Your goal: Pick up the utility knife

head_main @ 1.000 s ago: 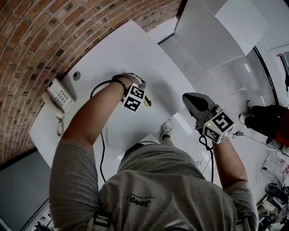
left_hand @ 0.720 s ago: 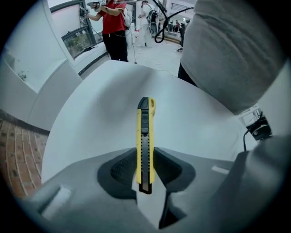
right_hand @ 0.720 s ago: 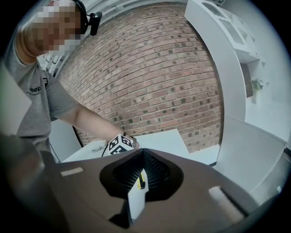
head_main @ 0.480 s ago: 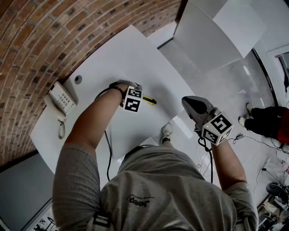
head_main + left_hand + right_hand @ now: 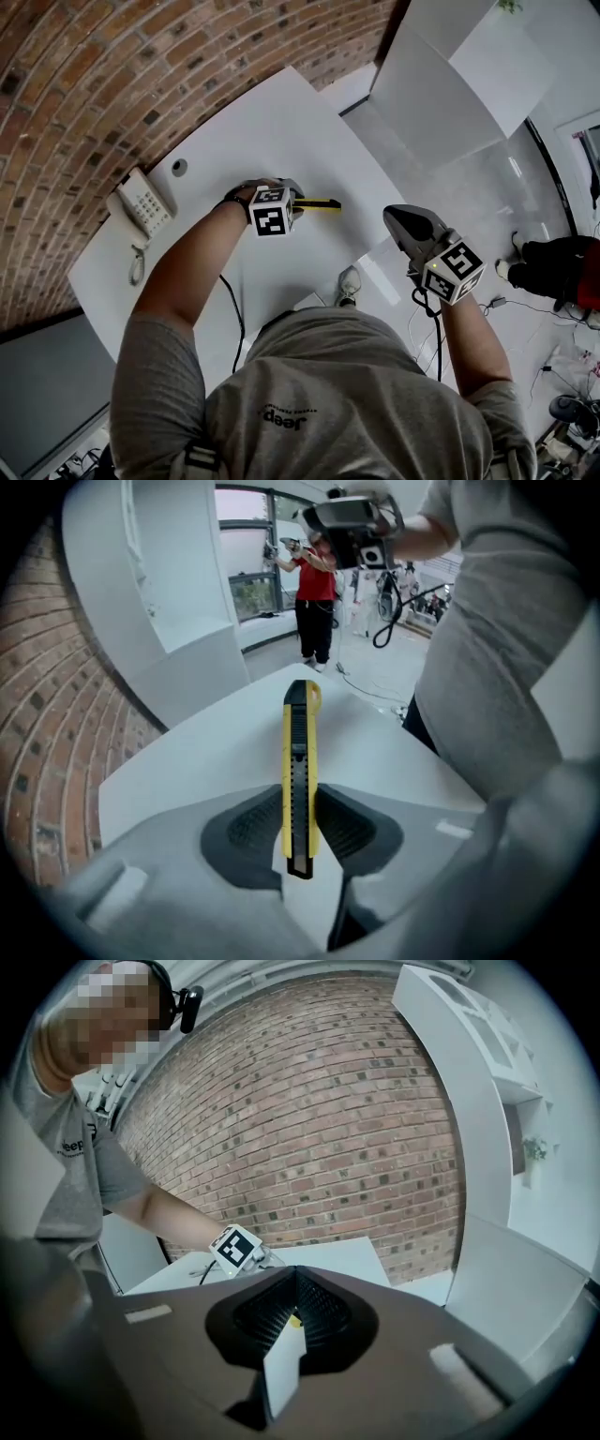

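Left hand-held gripper [image 5: 300, 810] has the utility knife [image 5: 300, 761]. The jaws have just been closing, and the ribbed pads [image 5: 251, 825] now press on its two yellow flanks at roughly half opening, with the black slider strip facing the camera. The grip sits near one end of the body, so most of the knife sticks out past the pads along the jaw line. Probably that was the end easiest to reach from above, but the long overhang could let it pivot if the squeeze is light. In the head view the knife pokes out to the right of the marker cube [image 5: 270, 211], over the white worktop [image 5: 281, 112]. It looks clear of the surface, so I'd call the pick essentially done, with only the lift-off left to confirm. The left arm is stretched forward across the worktop, wrist bent so the gripper points steeply down and the cube faces up. A black cable [image 5: 232, 314] trails back along the forearm. Right hand-held gripper [image 5: 392, 216] is idle: the jaws meet at the tips and hold nothing. The right elbow is bent and the gripper is held off the worktop's edge above the floor, aimed slightly down towards the left hand. It seems parked there to stay out of the way. Telephone [image 5: 141, 208] sits well apart near the brick wall [image 5: 84, 84] and is not involved.
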`<state>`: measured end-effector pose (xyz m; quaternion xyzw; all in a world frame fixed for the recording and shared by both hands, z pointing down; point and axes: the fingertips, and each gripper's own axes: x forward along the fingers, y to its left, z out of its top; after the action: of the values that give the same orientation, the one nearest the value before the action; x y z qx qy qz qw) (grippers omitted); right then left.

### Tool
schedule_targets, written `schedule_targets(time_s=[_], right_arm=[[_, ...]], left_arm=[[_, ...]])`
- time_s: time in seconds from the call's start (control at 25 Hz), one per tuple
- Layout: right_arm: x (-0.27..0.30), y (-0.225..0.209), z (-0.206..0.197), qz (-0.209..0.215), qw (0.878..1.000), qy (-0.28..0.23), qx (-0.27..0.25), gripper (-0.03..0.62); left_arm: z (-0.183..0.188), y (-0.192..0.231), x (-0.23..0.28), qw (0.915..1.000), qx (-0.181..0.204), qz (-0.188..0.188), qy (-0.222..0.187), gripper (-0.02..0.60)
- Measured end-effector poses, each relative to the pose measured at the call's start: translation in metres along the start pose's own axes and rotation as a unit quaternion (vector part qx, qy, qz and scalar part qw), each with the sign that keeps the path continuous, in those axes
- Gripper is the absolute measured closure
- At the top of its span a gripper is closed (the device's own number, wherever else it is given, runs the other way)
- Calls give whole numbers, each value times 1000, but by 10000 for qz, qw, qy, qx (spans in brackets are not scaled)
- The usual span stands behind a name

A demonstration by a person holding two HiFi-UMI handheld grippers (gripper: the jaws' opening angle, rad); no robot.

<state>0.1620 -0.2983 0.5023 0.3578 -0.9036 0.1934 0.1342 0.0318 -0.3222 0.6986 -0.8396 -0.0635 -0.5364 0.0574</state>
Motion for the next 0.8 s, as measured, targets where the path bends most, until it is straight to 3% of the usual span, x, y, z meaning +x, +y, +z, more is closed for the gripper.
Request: schedule_targets(time_s=[0.16, 0.36, 0.48, 0.6, 0.8], right_arm=[[1, 6, 8, 25, 9999, -39, -107, 585], [1, 14, 22, 61, 9998, -90, -181, 585], [2, 18, 30, 74, 9996, -187, -216, 585], [2, 21, 40, 76, 9993, -268, -232, 585], [2, 26, 63, 85, 9986, -425, -309, 585]], left_arm=[[8, 10, -35, 9947, -755, 428, -559, 465], [16, 14, -78, 9754, -1671, 847, -1165, 465], [21, 16, -105, 9565, -2191, 1062, -1609, 465], [26, 17, -132, 9316, -2685, 1276, -2090, 465], [35, 21, -175, 8934, -3130, 1638, -2775, 465]])
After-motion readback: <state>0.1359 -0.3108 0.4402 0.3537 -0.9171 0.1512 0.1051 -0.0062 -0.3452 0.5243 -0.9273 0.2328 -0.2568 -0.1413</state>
